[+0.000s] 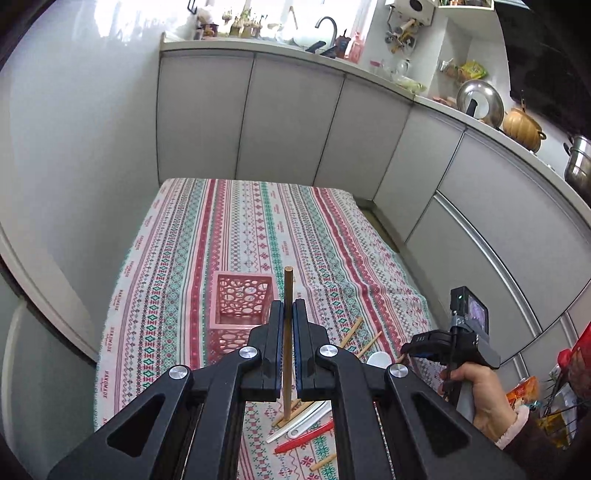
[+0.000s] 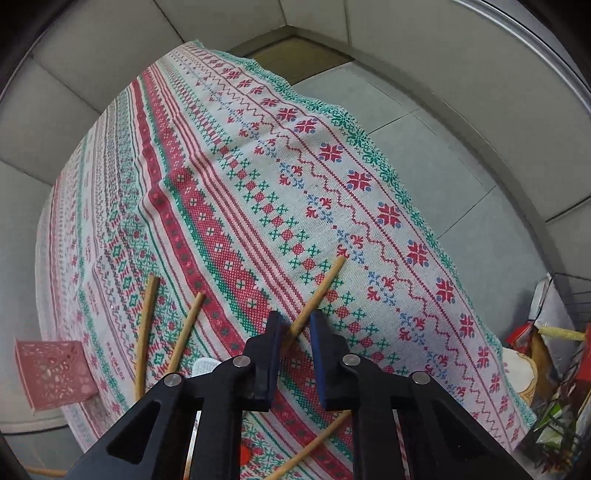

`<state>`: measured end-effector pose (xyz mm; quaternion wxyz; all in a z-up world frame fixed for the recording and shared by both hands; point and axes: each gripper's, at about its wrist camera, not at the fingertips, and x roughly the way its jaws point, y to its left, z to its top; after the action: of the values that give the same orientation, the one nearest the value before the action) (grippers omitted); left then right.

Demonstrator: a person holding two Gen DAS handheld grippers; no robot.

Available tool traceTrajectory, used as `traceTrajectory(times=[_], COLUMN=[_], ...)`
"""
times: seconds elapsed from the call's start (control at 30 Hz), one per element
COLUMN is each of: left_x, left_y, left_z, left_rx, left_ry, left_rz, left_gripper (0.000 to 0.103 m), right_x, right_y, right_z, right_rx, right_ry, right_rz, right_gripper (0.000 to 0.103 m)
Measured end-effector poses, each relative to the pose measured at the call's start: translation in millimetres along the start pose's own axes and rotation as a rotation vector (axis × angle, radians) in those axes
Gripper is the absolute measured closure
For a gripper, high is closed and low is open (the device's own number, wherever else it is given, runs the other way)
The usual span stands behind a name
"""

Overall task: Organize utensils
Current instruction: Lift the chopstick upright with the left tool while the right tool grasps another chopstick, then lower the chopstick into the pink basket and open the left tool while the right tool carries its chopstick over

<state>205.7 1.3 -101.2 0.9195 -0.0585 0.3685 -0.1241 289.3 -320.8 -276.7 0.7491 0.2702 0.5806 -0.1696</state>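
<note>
My left gripper point(image 1: 289, 310) is shut on a wooden chopstick point(image 1: 287, 288) that stands upright above the table, just right of the pink perforated basket point(image 1: 242, 299). Below it lie white spoons point(image 1: 303, 424), a red utensil point(image 1: 304, 439) and more chopsticks point(image 1: 351, 332). A person's hand point(image 1: 476, 391) holds my right gripper point(image 2: 297, 323), which points down at the patterned tablecloth point(image 2: 258, 166). Another chopstick point(image 2: 321, 288) lies slanted between its jaws, against the left pad, with a gap to the right pad. Two chopsticks point(image 2: 146, 321) lie to the left, near the basket point(image 2: 55, 373).
Grey cabinet fronts point(image 1: 295, 129) surround the table on the far and right sides, under a counter with a sink tap point(image 1: 328, 26) and pots point(image 1: 524, 125). A wire rack with bags point(image 2: 554, 369) stands off the table's right edge. The tablecloth's right hem hangs over the floor.
</note>
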Motion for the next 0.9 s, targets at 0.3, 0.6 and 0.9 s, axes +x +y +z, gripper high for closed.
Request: traceTrajectory(times=[0.3, 0.6, 0.9], left_x=[-9, -27, -66], left_y=[7, 14, 19], left_z=[1, 7, 17], left_rx=[-0.007, -0.023, -0.069], left_ry=[-0.022, -0.068, -0.205], left_rz=[-0.003, -0.003, 0.002], left_gripper=[0.099, 0.099, 0.099], right_x=[7, -39, -125], right_y=[-29, -32, 6], right_z=[6, -5, -37], right_rx=[0.110, 0.044, -0.159], right_ry=[0.078, 0.027, -0.140], right_rz=[0.241, 0.339, 0.416], right_gripper=[0.097, 0.097, 0.097])
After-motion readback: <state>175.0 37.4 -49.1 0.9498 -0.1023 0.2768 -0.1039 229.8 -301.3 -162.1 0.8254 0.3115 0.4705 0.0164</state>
